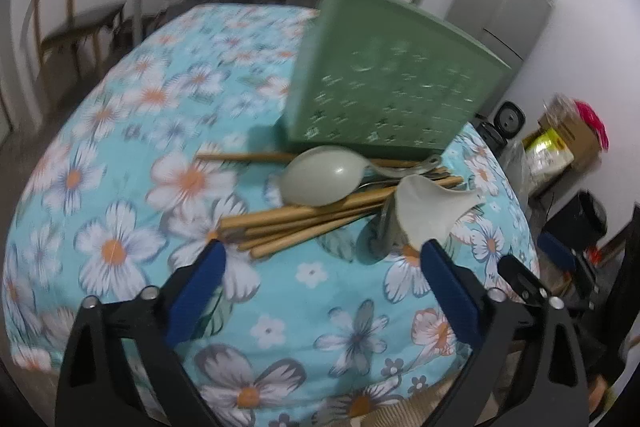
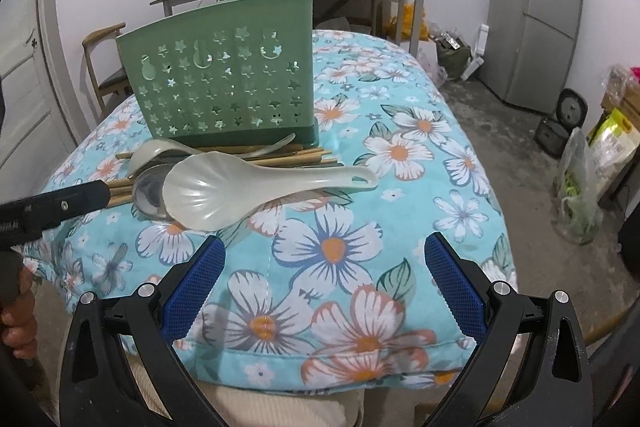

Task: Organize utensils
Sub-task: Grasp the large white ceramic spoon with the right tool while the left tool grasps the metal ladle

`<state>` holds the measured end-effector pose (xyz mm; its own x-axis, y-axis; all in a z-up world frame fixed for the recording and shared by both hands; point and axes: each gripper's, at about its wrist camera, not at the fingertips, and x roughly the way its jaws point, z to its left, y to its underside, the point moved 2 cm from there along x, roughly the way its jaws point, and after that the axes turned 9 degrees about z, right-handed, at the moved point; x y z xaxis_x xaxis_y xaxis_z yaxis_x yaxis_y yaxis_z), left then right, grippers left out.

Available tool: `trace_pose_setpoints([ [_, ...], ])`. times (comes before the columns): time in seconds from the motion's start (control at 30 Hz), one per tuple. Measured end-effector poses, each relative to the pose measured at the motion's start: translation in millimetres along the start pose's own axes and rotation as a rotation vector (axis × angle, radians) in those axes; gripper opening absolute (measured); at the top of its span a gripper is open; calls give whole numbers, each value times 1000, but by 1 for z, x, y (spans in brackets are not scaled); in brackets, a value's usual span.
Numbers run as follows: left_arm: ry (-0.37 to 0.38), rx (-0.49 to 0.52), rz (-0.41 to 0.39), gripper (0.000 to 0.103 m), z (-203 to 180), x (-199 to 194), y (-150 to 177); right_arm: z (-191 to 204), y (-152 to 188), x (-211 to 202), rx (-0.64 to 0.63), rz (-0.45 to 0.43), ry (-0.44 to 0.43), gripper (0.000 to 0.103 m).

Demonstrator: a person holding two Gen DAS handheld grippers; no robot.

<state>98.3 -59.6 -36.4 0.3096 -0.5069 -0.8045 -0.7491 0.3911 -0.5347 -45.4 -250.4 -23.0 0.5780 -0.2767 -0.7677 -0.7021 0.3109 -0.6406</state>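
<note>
A heap of utensils is seen on a flowered blue cloth [image 2: 400,147] spread over the desk. Uppermost in the right wrist view lies a pale rice paddle [image 2: 248,187], bowl toward the camera and handle reaching to the right. Just beside its bowl, on the left, a metal spoon [image 2: 148,193] is partly covered by it. Behind these a grey-green spoon [image 2: 148,153] rests over a bundle of wooden chopsticks [image 2: 316,157], which runs along the foot of a green utensil holder [image 2: 224,67]. The holder stands upright at the back of the heap, its front wall pierced with star-shaped holes; whether the utensils touch its base cannot be told.

In the left wrist view the same heap is seen from the other side: the chopsticks [image 1: 300,223] fan toward the camera, the grey-green spoon [image 1: 320,179] lies across them, and the paddle [image 1: 424,211] stands at the right.

The left tongs [image 1: 320,255] are held wide open just short of the chopstick ends, nothing between the blue pads. The right tongs [image 2: 325,251] are likewise spread wide above bare cloth, near the paddle's bowl, gripping nothing. A hand [image 2: 18,323] is visible at the left edge of the right wrist view.
</note>
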Motion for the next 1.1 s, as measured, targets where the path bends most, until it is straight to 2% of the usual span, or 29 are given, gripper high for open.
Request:
trace_pose_setpoints([
  [0.2,-18,141,-6,56,-21,10,-2,-1,-5,13,10,21,-13,95],
  [0.27,-23,164,4,43,-25,16,-3,-1,-6,16,12,24,-17,95],
  [0.37,-43,181,33,29,-28,28,-5,-1,-7,18,15,23,-20,95],
  [0.7,-19,183,56,10,-35,43,-8,-5,-8,18,16,6,-24,95],
  [0.93,-7,150,49,6,-31,32,-5,6,-7,3,-50,-49,-33,95],
  [1.1,-2,97,59,5,-21,21,0,33,-4,-7,-178,-89,-63,85],
])
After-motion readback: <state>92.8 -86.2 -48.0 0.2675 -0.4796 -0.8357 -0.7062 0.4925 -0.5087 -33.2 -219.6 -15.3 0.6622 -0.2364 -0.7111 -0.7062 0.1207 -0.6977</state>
